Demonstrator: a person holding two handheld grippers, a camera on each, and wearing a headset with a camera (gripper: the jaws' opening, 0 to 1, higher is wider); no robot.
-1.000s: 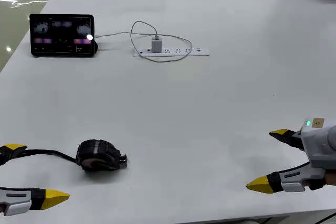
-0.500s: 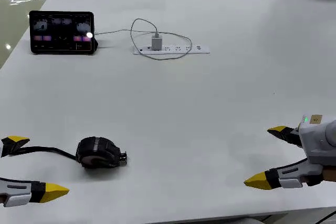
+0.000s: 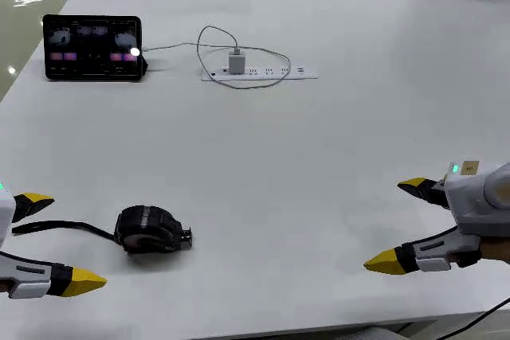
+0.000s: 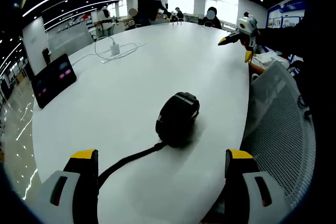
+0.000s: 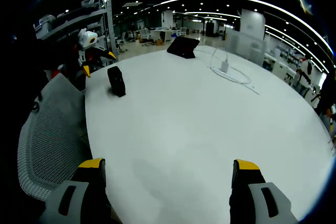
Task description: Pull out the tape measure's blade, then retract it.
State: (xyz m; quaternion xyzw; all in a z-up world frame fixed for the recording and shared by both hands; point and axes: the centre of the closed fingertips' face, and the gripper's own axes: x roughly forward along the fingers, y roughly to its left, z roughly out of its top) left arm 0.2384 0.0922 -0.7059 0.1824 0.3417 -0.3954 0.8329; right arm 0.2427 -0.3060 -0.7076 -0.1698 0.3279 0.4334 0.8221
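Observation:
A black tape measure (image 3: 151, 230) lies on the white table (image 3: 319, 141) near the front left, its blade in. Its black strap (image 3: 64, 227) trails left. My left gripper (image 3: 60, 240) stands open just left of it, with the strap's end between the yellow-tipped jaws, touching neither. In the left gripper view the tape measure (image 4: 178, 116) sits a short way ahead of the open left gripper (image 4: 161, 156). My right gripper (image 3: 394, 224) is open at the front right, far from the tape measure and holding nothing. From the open right gripper (image 5: 168, 164) the tape measure (image 5: 116, 81) looks small, at far left.
A dark tablet (image 3: 93, 47) stands at the back left. Beside it lies a white power strip (image 3: 259, 76) with a charger and looped cable. The table's front edge runs close under both grippers. A grey mesh chair (image 4: 278, 129) stands by that edge. People stand beyond the far end.
Both grippers have drifted a little farther from the table's front edge, still open. The tape measure has not moved.

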